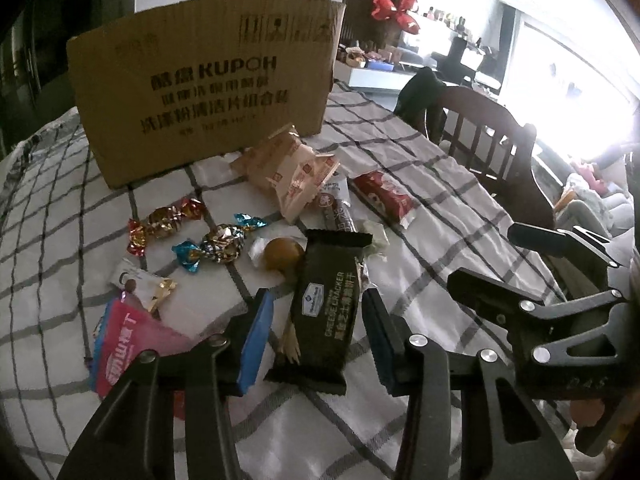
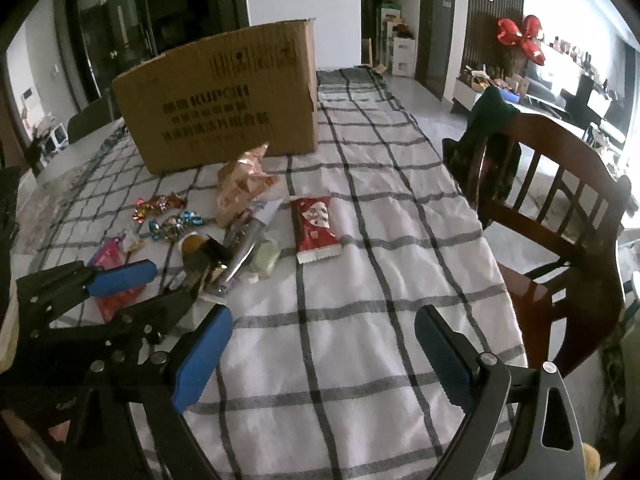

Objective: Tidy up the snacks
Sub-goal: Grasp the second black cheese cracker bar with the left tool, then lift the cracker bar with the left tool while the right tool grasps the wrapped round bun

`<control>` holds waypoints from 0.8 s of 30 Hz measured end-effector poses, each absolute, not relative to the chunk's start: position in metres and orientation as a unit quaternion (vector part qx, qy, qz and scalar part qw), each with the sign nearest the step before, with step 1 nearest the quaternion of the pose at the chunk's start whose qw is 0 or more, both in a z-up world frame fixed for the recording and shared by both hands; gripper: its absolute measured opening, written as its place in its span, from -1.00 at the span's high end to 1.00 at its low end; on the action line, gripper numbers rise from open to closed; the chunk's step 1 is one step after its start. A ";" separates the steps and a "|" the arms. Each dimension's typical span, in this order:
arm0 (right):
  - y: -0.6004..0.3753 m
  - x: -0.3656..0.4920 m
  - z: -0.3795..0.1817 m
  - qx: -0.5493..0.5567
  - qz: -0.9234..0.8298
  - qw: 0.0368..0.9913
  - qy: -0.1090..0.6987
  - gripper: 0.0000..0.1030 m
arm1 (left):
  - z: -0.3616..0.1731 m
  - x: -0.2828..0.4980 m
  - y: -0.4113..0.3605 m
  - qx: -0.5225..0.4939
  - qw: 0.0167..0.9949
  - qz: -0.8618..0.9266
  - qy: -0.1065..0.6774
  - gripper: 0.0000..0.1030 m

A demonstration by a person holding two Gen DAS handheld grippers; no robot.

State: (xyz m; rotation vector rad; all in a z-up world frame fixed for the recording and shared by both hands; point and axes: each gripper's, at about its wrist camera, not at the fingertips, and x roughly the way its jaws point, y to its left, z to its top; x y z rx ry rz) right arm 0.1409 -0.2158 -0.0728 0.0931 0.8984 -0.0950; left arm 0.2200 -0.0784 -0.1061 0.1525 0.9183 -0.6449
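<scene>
My left gripper (image 1: pixel 316 320) is open, its blue pads on either side of a black cheese cracker packet (image 1: pixel 326 312) that stands between them; a gap shows on each side. Snacks lie on the checked tablecloth (image 1: pixel 420 168) in front of a cardboard box (image 1: pixel 204 80): a beige packet (image 1: pixel 284 168), a red packet (image 1: pixel 382 196), two foil candies (image 1: pixel 168 220), a pink packet (image 1: pixel 128 340). My right gripper (image 2: pixel 320 344) is open and empty over bare cloth, right of the left gripper (image 2: pixel 132 292). The red packet (image 2: pixel 314 228) and the box (image 2: pixel 220 100) lie ahead of it.
A dark wooden chair (image 2: pixel 560 208) with a green garment over its back stands at the table's right edge. The right gripper (image 1: pixel 560 280) shows at the right of the left wrist view. Shelves and a red bow (image 2: pixel 520 36) are far behind.
</scene>
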 end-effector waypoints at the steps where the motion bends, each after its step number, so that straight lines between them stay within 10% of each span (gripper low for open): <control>1: -0.216 0.141 -0.073 0.045 -0.047 0.898 0.435 -0.81 | -0.107 0.221 -0.079 0.071 0.843 -0.307 0.436 0.15; 24: -0.213 0.145 -0.077 0.054 -0.039 0.893 0.444 -0.81 | -0.101 0.217 -0.066 0.031 0.854 -0.284 0.435 0.38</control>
